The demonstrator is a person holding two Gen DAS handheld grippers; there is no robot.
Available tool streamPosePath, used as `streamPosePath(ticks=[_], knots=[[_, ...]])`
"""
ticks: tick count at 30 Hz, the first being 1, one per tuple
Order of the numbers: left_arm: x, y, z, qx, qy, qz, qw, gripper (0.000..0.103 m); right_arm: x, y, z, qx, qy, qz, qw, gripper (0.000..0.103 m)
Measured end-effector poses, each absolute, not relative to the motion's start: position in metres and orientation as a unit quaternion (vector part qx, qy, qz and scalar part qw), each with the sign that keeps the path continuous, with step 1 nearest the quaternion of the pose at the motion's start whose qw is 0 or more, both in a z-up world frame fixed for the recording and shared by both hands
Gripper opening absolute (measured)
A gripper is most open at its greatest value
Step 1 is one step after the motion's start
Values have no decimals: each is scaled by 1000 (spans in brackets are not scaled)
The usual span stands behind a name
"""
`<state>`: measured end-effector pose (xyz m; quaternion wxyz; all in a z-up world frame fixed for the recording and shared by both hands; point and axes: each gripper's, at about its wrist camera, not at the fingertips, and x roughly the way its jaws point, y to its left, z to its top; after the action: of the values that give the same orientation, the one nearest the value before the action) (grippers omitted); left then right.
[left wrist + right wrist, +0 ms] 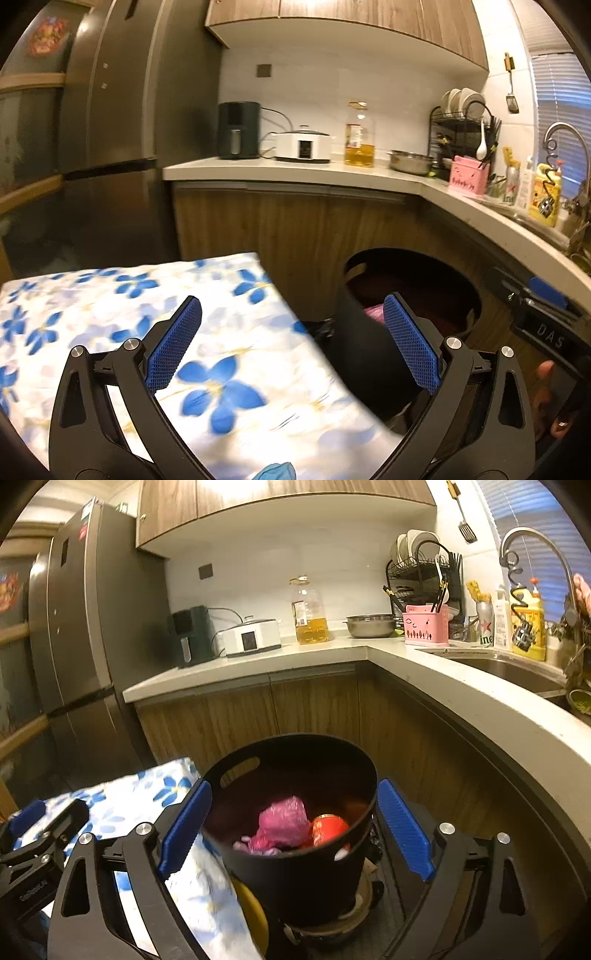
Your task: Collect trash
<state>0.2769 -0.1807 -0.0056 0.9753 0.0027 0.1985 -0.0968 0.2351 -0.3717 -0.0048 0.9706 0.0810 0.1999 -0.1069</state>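
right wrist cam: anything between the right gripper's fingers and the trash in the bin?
Only the black bin's near wall. The open right gripper straddles it in the right wrist view; the pink bag and red can lie inside, untouched.

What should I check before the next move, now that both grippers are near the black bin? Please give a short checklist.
1. Left gripper empty, jaws wide: ok.
2. Right gripper empty, jaws wide: ok.
3. Pink bag and red can inside the black bin: ok.
4. Bin upright: ok.
5. More trash on the flowered cloth: none visible.
6. Trash on the floor: cannot tell.
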Motion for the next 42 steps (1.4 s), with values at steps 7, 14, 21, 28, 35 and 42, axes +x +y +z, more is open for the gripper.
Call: streamPosePath(ticks=[7, 14, 21, 28, 35, 42], knots=[[233, -146, -5, 12, 210, -68, 975, 97, 200, -336, 2, 56, 206, -108, 971, 97], [189, -119, 0, 2, 212, -76, 974, 97, 159, -306, 10, 41, 216, -118, 968, 97], [151, -96, 1, -5, 211, -80, 974, 97, 119, -283, 15, 39, 218, -125, 967, 97], [124, -81, 0, -20, 212, -90, 973, 97, 87, -265, 17, 31, 216, -129, 967, 97], [102, -71, 1, -28, 208, -92, 974, 97, 62, -250, 22, 16, 205, -129, 970, 97], [89, -64, 7, -29, 196, -86, 976, 97, 50, -241, 26, 13, 196, -126, 972, 97]])
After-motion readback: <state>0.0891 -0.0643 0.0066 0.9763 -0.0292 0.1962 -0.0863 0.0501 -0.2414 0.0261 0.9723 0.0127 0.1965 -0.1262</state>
